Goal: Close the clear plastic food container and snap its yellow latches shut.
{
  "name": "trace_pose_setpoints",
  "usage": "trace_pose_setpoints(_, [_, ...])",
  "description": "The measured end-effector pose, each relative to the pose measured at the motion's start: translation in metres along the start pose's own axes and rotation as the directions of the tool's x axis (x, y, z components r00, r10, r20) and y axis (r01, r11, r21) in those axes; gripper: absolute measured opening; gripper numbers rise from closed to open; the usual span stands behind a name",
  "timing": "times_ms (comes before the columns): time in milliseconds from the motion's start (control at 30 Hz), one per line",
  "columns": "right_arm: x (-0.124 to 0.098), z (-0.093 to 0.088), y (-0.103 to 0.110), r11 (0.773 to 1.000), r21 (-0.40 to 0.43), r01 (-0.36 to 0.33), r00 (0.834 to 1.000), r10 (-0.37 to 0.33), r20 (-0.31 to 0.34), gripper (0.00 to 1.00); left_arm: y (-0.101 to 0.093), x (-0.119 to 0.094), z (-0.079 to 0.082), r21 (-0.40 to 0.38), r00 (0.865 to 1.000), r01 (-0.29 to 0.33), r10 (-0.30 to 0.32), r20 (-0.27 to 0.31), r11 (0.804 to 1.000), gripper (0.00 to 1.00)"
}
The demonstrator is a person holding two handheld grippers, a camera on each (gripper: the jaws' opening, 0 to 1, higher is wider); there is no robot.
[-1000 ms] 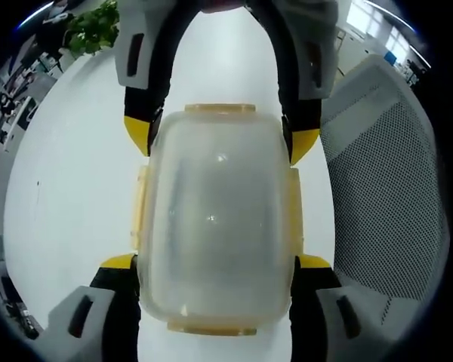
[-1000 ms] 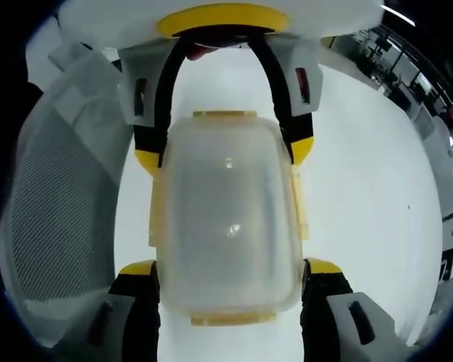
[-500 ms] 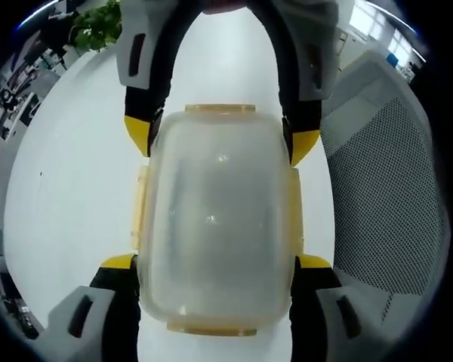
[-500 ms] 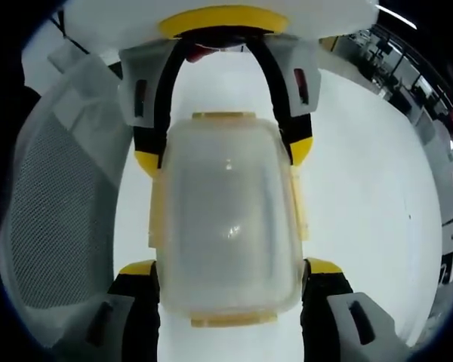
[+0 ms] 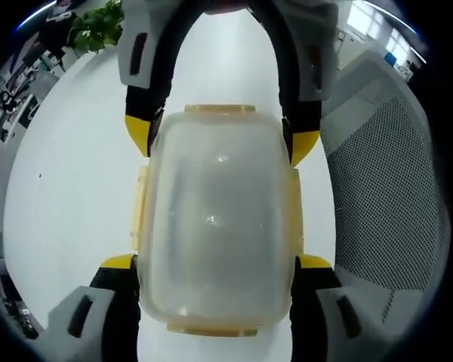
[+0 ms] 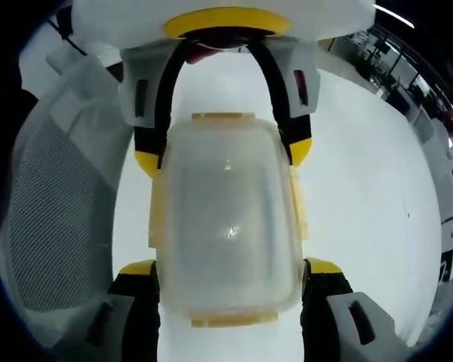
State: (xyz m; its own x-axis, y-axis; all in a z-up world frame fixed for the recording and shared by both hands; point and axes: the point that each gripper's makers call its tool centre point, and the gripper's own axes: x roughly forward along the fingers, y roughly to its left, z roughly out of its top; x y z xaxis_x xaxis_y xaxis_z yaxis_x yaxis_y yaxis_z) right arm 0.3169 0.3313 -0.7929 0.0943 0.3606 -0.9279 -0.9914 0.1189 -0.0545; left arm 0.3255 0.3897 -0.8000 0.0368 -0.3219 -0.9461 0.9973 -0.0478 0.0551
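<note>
The clear plastic food container (image 5: pixel 215 219) lies with its lid on over the white table (image 5: pixel 75 166), pale yellow latches along all its edges. My left gripper (image 5: pixel 215 262) holds its near end, yellow-tipped jaws pressed to both sides. From the top of the left gripper view, the right gripper (image 5: pixel 219 137) clasps the far end the same way. In the right gripper view the container (image 6: pixel 226 219) sits between my right gripper (image 6: pixel 230 266) and the left gripper (image 6: pixel 225 154) opposite. The side latches (image 5: pixel 140 207) lie flat against the walls.
A grey mesh office chair (image 5: pixel 385 196) stands close beside the table, seen too as the chair (image 6: pixel 53 219) in the right gripper view. A green plant (image 5: pixel 94 26) and office desks sit far off. Bare white table (image 6: pixel 362 188) spreads on the other side.
</note>
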Motion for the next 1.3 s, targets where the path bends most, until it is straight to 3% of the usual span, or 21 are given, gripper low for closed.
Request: trace_pose_setpoints(1300, [0.004, 0.006, -0.037, 1.000, 0.008, 0.003, 1.000, -0.003, 0.007, 0.77, 0.038, 0.001, -0.004, 0.001, 1.000, -0.009, 0.009, -0.009, 1.000, 0.83])
